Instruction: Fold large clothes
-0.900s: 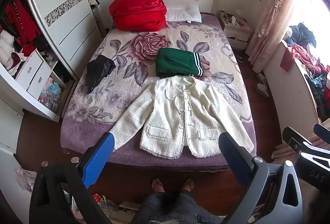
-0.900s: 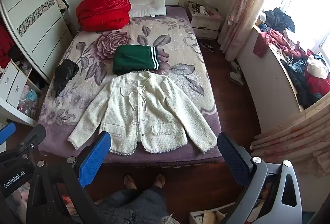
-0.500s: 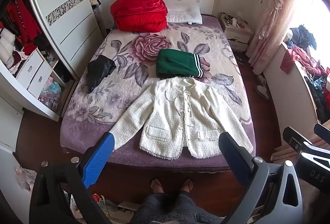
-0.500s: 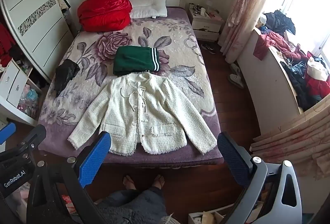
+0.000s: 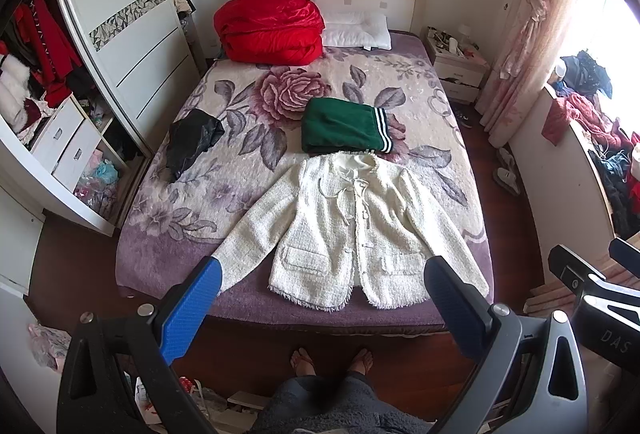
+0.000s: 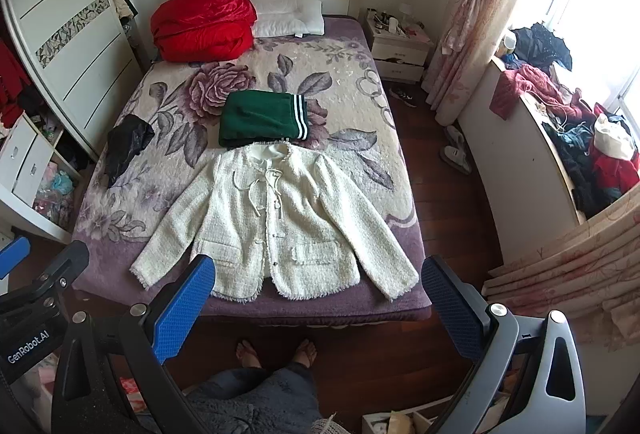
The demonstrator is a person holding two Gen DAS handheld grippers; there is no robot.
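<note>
A cream tweed jacket [image 5: 352, 226] lies flat, face up, sleeves spread, at the foot of the bed [image 5: 168, 258]; it also shows in the right wrist view [image 6: 276, 226]. A folded green garment [image 5: 344, 124] lies just beyond its collar, also in the right wrist view [image 6: 262, 118]. My left gripper [image 5: 322, 290] is open and empty, held high above the floor before the bed's foot. My right gripper [image 6: 318, 286] is open and empty beside it, to the right.
A red quilt [image 5: 270, 24] and white pillow [image 5: 358, 32] sit at the headboard. A black garment [image 5: 192, 140] lies on the bed's left side. A wardrobe [image 5: 120, 46] stands left; a nightstand [image 6: 398, 48], curtains and a cluttered ledge [image 6: 560, 138] stand right. The person's feet [image 5: 332, 358] are on the wooden floor.
Both views have shifted very slightly; the bed and clothes sit a touch lower in frame. Nothing has been touched or moved.
</note>
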